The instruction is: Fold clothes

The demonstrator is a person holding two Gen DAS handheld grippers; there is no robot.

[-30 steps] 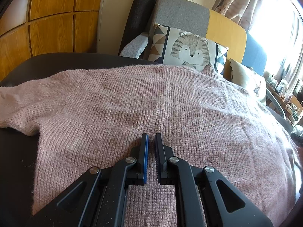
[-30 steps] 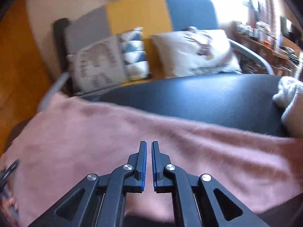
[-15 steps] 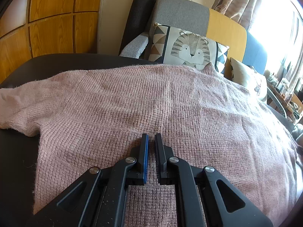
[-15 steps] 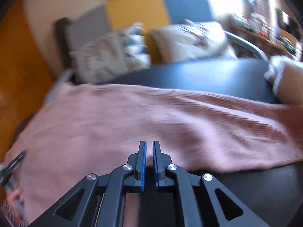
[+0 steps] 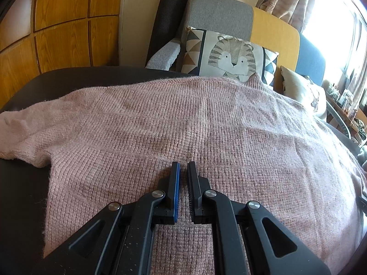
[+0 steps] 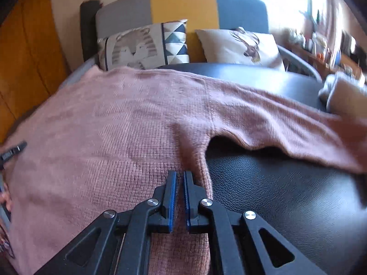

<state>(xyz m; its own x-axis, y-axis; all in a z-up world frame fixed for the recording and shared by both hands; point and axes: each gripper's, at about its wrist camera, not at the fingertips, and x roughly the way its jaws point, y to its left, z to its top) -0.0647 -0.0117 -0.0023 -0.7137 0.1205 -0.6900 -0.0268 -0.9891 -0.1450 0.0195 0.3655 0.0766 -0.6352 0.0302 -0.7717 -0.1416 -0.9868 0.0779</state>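
Observation:
A pink knit sweater [image 5: 206, 126] lies spread flat on the black table [image 5: 20, 194]. Its left sleeve [image 5: 20, 133] trails off to the left. In the right wrist view its right sleeve [image 6: 286, 123] stretches out to the right. My left gripper [image 5: 183, 165] is shut over the middle of the sweater's body, with no fabric between the pads. The right gripper [image 6: 180, 173] is also shut and holds nothing. It hangs over the sweater's right side edge [image 6: 204, 165], just below the armpit.
Behind the table stands a grey, yellow and blue sofa [image 6: 183, 4] with a tiger cushion [image 5: 231, 57] and a deer cushion [image 6: 240, 45]. A pale folded garment [image 6: 344, 91] lies at the table's far right. Wooden wall panels [image 5: 57, 23] rise at the left. A black tip [image 6: 13, 152] pokes in at the left edge.
The right gripper has travelled from over the sleeve back to the body's right edge below the armpit, still shut. The left gripper and the sweater have stayed put.

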